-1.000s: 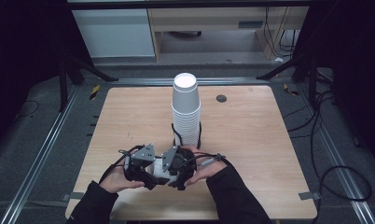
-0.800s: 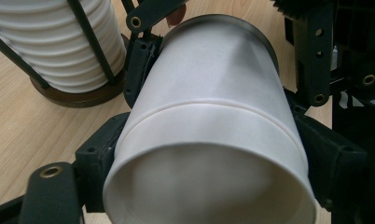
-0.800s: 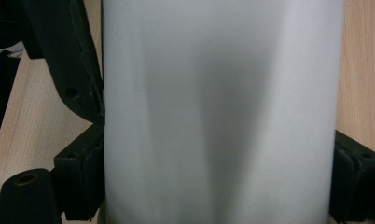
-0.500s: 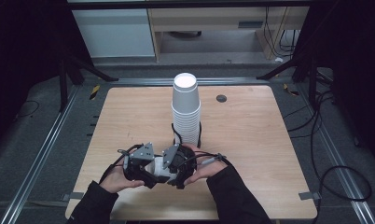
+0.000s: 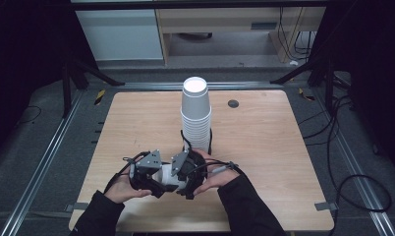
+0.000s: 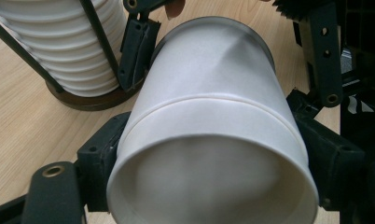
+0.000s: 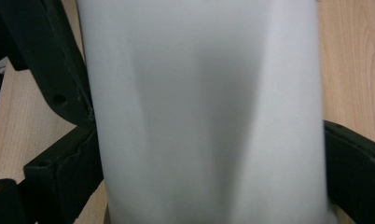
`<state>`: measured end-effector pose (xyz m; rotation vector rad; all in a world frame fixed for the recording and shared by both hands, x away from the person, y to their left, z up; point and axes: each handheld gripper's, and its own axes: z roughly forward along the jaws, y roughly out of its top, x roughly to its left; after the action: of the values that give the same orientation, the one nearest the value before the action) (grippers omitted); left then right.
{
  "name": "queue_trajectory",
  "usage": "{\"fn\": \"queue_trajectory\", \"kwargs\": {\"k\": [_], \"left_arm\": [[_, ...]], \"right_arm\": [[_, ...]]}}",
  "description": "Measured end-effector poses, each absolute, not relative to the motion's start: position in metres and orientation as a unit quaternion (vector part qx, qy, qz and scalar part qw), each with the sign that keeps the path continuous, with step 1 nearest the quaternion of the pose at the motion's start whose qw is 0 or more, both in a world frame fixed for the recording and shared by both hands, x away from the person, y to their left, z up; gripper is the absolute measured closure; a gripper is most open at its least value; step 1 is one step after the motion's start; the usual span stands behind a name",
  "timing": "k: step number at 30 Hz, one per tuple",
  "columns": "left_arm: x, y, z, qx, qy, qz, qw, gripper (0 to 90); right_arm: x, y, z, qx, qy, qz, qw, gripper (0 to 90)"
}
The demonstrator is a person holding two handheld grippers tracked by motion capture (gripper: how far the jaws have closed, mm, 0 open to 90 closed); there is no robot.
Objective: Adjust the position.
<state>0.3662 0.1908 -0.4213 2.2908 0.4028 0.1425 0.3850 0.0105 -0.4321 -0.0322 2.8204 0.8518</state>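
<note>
A white paper cup (image 5: 168, 178) lies sideways between my two grippers near the table's front edge. In the left gripper view its open rim faces the camera, and a seam ring shows around the cup (image 6: 209, 116). My left gripper (image 6: 213, 154) has just been closing; its jaws now press the cup's sides near the rim. My right gripper (image 6: 227, 51) grips the cup's far, narrow end from the opposite side. In the right gripper view the cup (image 7: 209, 112) sits between the jaws of the right gripper (image 7: 209, 156). From above, the left gripper (image 5: 154, 179) and right gripper (image 5: 183, 179) nearly touch.
A tall stack of white cups (image 5: 196, 110) stands in a dark wire holder just beyond the grippers, mid-table; the stack (image 6: 59, 51) is close at the upper left. A small black disc (image 5: 233, 103) lies at the back of the wooden table (image 5: 264, 147).
</note>
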Motion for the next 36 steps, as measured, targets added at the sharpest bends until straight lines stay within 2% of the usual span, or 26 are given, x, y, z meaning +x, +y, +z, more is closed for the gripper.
{"fn": "queue_trajectory", "kwargs": {"k": [11, 19, 26, 36], "left_arm": [[0.37, 0.195, -0.425, 0.906, 0.165, 0.052, 0.386, 20.2], [0.373, 0.204, -0.422, 0.902, 0.168, 0.057, 0.394, 20.0], [0.374, 0.218, -0.413, 0.877, 0.183, 0.061, 0.441, 19.8], [0.372, 0.231, -0.402, 0.838, 0.186, 0.069, 0.508, 19.8]], "right_arm": [[0.384, 0.003, -0.422, -0.002, 0.947, 0.305, 0.103, 2.4], [0.384, -0.018, -0.404, 0.024, 0.934, 0.338, 0.113, 2.9], [0.385, -0.044, -0.394, 0.054, 0.916, 0.38, 0.121, 3.1], [0.383, -0.068, -0.399, 0.088, 0.894, 0.424, 0.11, 2.5]]}}
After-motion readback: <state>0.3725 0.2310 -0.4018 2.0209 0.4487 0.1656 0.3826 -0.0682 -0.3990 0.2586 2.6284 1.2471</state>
